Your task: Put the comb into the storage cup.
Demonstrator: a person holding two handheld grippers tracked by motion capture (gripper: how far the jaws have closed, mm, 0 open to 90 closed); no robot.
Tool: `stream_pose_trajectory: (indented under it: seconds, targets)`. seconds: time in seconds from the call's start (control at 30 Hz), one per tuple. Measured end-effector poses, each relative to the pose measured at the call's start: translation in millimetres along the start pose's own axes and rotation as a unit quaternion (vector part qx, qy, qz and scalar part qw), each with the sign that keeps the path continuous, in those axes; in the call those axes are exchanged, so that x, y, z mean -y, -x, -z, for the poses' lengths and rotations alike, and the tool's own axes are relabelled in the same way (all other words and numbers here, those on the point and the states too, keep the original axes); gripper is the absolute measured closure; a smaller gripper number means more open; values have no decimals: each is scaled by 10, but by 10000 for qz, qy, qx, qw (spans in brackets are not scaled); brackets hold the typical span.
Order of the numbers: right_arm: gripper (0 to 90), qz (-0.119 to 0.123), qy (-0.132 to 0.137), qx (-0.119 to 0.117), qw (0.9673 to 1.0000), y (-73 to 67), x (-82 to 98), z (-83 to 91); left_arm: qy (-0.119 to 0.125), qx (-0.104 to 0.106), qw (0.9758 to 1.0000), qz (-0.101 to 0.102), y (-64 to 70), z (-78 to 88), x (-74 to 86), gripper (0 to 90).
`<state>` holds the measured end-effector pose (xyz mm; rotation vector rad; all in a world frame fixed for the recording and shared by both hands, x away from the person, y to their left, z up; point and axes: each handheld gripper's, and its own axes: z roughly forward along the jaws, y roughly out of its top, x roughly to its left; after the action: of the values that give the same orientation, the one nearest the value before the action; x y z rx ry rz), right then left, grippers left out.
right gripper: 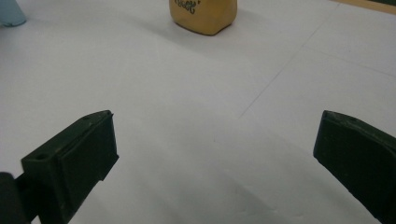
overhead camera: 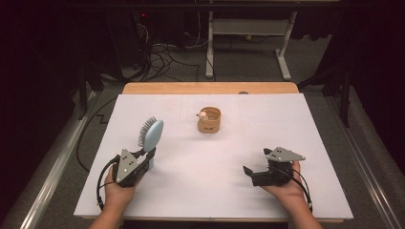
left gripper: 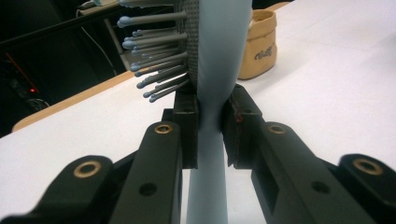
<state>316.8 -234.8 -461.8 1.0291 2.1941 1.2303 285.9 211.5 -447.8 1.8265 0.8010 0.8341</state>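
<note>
From the high view we see a white bench (overhead camera: 215,191) with the left hand-held gripper (overhead camera: 149,157) near its front left, held in the person's left hand (overhead camera: 119,188), and pinching the handle of a pale blue hairbrush (overhead camera: 152,133). The brush stands nearly upright above the jaws, its head leaning a little toward the far side and its grey bristles facing left. Toward the far middle of the bench sits a small tan bag (overhead camera: 209,119) with something small and pale at its rim, well apart from both grippers. The right hand-held gripper (overhead camera: 258,164) lies low at the front right in the person's right hand (overhead camera: 286,188), its jaws spread and pointing left, with nothing between them. In the left gripper view we look along the left hand-held gripper (left gripper: 209,126), whose two black jaws are pressed against either side of the hairbrush (left gripper: 219,46) at the narrow neck where handle meets head; the bristles stick out to the left, and the tan bag (left gripper: 259,44) shows just behind the brush on the right. In the right gripper view the right hand-held gripper (right gripper: 215,149) has its jaws wide apart over the bare bench (right gripper: 210,93), and the tan bag (right gripper: 203,16) sits far ahead at the top edge.
</note>
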Motion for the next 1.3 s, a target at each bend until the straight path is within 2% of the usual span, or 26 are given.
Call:
stream_pose_trajectory:
  seconds: [0.2,0.3,0.7,1.0,1.13,1.27,1.3]
  targets:
    - [1,-115,110,-20,9999,-18,51,31,36,145,9997,184,12,-8,-2,777]
    - [1,-181,163,-20,9997,-18,67,38,54,177,9996,207,19,-12,-5,777]
    - [1,-169,281,39,9995,-37,84,51,111,305,9988,367,24,-30,0,777]
    - [1,-126,254,39,9996,-56,90,31,151,342,9988,318,80,-53,-28,777]
    - [0,-135,274,10,9995,-58,86,34,104,393,9989,239,118,-101,-54,777]
    - [1,-108,284,-29,9995,-67,87,33,20,423,9991,65,154,-149,-98,777]
    - [1,-104,287,-37,9995,-68,86,31,35,436,9990,85,162,-158,-115,777]
